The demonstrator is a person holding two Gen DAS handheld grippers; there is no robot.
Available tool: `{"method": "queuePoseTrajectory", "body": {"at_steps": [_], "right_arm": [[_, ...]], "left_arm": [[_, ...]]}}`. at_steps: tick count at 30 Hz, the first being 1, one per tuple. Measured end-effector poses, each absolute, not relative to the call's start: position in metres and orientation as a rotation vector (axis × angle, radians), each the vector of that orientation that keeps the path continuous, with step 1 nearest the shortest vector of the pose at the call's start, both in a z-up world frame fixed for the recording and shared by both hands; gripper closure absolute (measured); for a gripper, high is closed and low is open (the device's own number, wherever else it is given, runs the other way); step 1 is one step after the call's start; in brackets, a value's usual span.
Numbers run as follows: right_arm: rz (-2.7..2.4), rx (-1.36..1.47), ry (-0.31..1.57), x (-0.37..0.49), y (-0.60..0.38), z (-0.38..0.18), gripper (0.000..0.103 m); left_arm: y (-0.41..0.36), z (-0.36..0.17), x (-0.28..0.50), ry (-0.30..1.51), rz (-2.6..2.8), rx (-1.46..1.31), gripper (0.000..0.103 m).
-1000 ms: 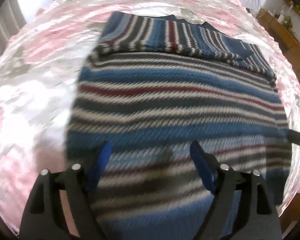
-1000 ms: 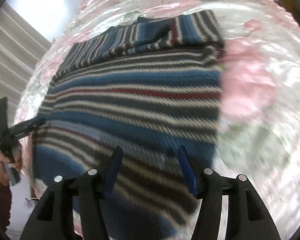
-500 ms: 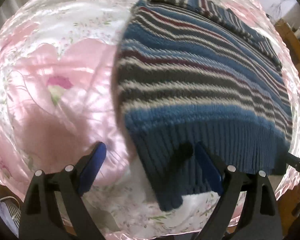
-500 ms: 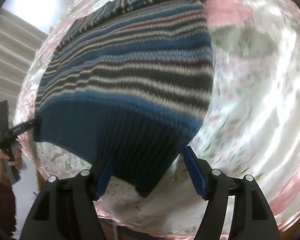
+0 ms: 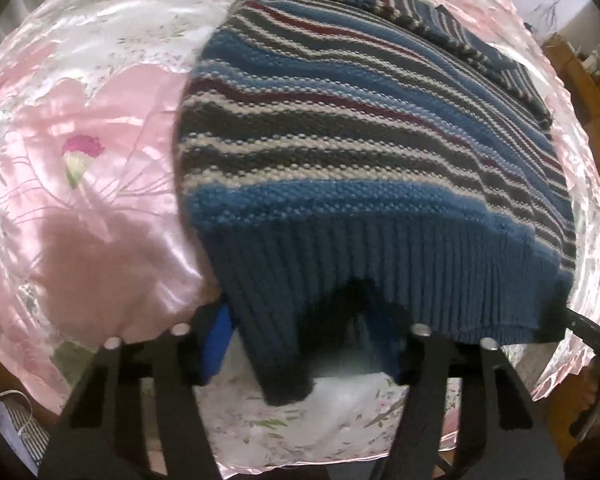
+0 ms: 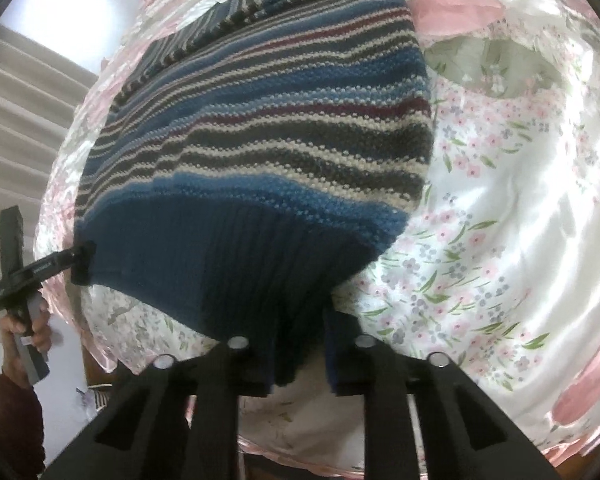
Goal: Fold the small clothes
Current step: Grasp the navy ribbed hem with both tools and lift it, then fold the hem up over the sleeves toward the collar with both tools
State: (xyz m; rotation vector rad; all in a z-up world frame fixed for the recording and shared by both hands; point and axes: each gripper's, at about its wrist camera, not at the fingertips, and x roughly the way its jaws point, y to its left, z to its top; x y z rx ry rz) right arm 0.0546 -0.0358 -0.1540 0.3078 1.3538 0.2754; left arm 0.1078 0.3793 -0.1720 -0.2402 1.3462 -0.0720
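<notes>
Lying flat across a floral satin cloth (image 5: pixel 100 128), a striped knit sweater (image 5: pixel 360 128) is shown with its ribbed blue hem (image 5: pixel 400 272) nearest both cameras and its sleeves already turned in over the far, collar end. In the left wrist view, the left gripper (image 5: pixel 300 344) is set at the hem's corner: the rib is draped over and between the blue fingers (image 5: pixel 216 340), which stand fairly wide apart, and whether the fabric is truly pinched cannot be told, since the cloth hides the inner faces. In the right wrist view, the right gripper (image 6: pixel 298 360) is seen drawn in on the opposite corner of the hem, its dark blue fingers (image 6: pixel 332 356) close on either side of a bunched tongue of rib, so a hold on the sweater is judged to be made there. The left gripper (image 6: pixel 80 264) is also caught in that view, held in a hand (image 6: pixel 28 332) at the sweater's far corner.

The sleeve folds are judged done. What is left, as far as can be seen, is the main fold: the hem is yet to be lifted and carried toward the collar, then smoothed into a compact stack.
</notes>
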Motion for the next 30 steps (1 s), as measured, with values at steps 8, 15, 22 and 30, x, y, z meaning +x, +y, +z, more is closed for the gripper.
{"method": "queuePoseTrajectory", "body": {"at_steps": [8, 15, 22, 30], "right_arm": [[0.377, 0.423, 1.281, 0.057, -0.053, -0.121, 0.093], [0.44, 0.496, 1.187, 0.087, -0.069, -0.077, 0.094], [0.418, 0.511, 1.144, 0.154, -0.087, -0.058, 0.094], [0.363, 0.567, 1.234, 0.227, -0.094, -0.098, 0.094]], "left_arm": [[0.398, -0.15, 0.111, 1.294, -0.096, -0.371, 0.094], [0.391, -0.115, 0.131, 1.199, -0.179, -0.438, 0.095], [0.408, -0.1, 0.18, 1.118, -0.158, -0.493, 0.095], [0.409, -0.136, 0.255, 1.15, -0.117, -0.517, 0.095]]}}
